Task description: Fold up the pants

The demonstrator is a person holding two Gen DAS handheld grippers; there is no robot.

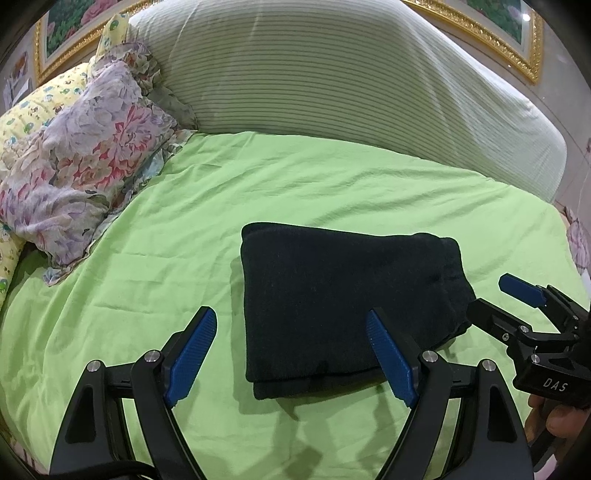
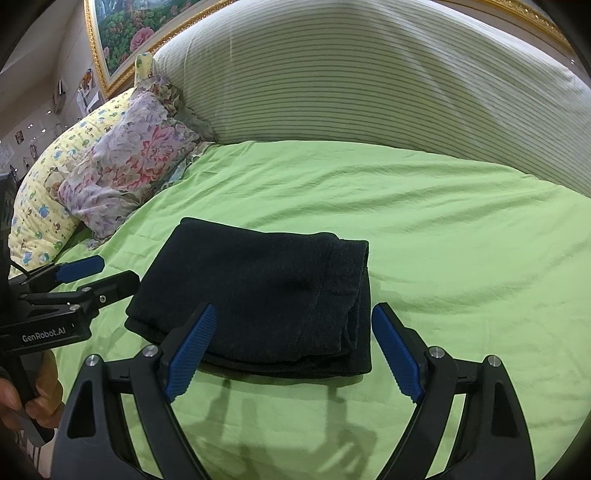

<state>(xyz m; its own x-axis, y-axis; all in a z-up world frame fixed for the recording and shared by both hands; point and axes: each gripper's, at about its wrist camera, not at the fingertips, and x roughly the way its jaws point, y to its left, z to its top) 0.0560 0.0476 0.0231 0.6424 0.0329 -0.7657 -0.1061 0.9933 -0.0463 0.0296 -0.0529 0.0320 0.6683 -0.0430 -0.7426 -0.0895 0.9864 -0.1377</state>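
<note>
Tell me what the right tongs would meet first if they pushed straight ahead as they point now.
Most likely the folded black fabric pants on the green bedsheet. The open right tongs frame the bundle's near edge, so they should reach that first, though depth is unclear.

Green-sheeted bed (image 1: 184, 221): folded black pants (image 1: 343, 306), floral pillow (image 1: 85, 162), possibly striped bolster (image 1: 332, 74).

Home bedroom: bed w/ green sheet (image 1: 332, 177), floral pillow (image 1: 85, 155), framed painting (image 2: 140, 26).
</note>
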